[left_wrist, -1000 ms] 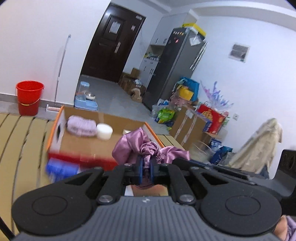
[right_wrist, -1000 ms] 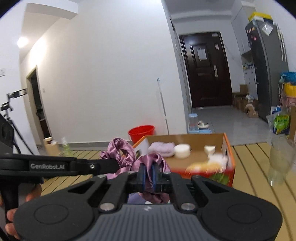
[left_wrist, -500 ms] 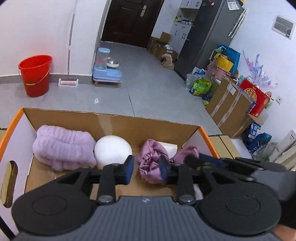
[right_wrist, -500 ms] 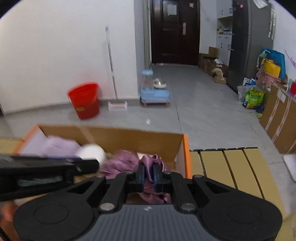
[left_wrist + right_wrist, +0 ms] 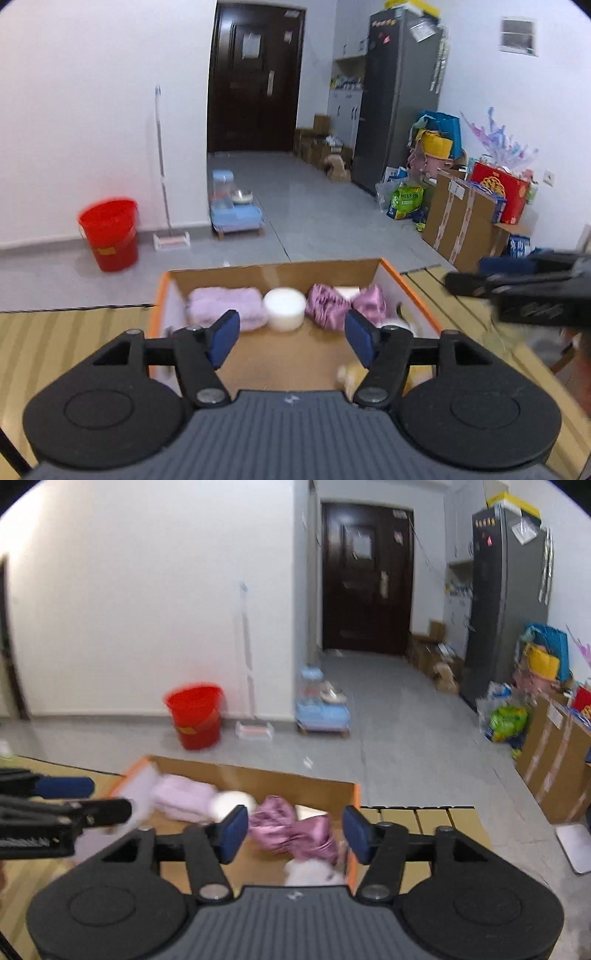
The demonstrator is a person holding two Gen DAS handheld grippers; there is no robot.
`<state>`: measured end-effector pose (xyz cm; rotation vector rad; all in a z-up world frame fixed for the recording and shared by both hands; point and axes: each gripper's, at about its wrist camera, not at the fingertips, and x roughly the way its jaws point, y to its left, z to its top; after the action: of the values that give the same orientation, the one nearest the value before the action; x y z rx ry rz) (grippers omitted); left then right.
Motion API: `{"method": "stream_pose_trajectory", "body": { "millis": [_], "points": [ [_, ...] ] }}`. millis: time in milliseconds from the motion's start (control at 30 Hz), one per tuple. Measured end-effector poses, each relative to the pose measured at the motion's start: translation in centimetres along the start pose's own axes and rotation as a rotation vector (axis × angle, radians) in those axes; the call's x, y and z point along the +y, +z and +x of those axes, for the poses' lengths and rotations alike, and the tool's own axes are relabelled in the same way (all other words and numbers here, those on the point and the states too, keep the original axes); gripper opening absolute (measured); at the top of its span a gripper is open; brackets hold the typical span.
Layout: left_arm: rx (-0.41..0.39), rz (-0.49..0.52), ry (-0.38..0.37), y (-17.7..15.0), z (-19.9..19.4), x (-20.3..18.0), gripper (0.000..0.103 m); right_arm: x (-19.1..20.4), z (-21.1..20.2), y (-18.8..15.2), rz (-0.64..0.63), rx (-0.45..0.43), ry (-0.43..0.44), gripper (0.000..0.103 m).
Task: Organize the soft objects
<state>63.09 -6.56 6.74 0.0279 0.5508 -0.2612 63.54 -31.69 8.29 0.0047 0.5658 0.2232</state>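
On the slatted bench [image 5: 55, 343] stood a cardboard box [image 5: 280, 271] holding a lilac towel [image 5: 225, 302], white tub [image 5: 284, 306] and crumpled shiny pink satin cloth [image 5: 295, 827]; both tongs, left tongs [image 5: 291, 334] and right tongs [image 5: 293, 829], were opening, empty.

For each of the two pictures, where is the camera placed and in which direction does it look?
Left wrist: on the left gripper, looking forward and down into the cardboard box; its opening jaws hold nothing, and the other gripper enters at right.
Right wrist: on the right gripper, facing the box from the other side; jaws opening above the purple satin cloth, gripping nothing.
Shared: box, cloth, red bucket, dark door.
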Motion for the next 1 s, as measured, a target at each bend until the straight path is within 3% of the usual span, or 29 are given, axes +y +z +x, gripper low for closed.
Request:
{"method": "stream_pose_trajectory", "body": {
  "millis": [200,433,667,1000],
  "points": [
    [-0.102,0.103,0.085,-7.4,-11.7,-2.4,0.074,2.9,-12.8,-7.3,-0.047,-0.089,0.08,0.068],
    [-0.187,0.076,0.087,-14.8,-21.2,-3.8,0.083,6.4,-20.9,-15.5,-0.039,-0.144,0.117,0.077],
    [-0.177,0.053,0.103,-18.9,-23.9,-3.5,0.085,9.8,-23.0,-20.6,-0.019,-0.119,0.134,0.08],
    [-0.106,-0.05,0.074,-22.8,-21.5,-2.1,0.085,9.9,-23.1,-24.8,0.075,-0.104,0.103,0.081]
  ]
}}
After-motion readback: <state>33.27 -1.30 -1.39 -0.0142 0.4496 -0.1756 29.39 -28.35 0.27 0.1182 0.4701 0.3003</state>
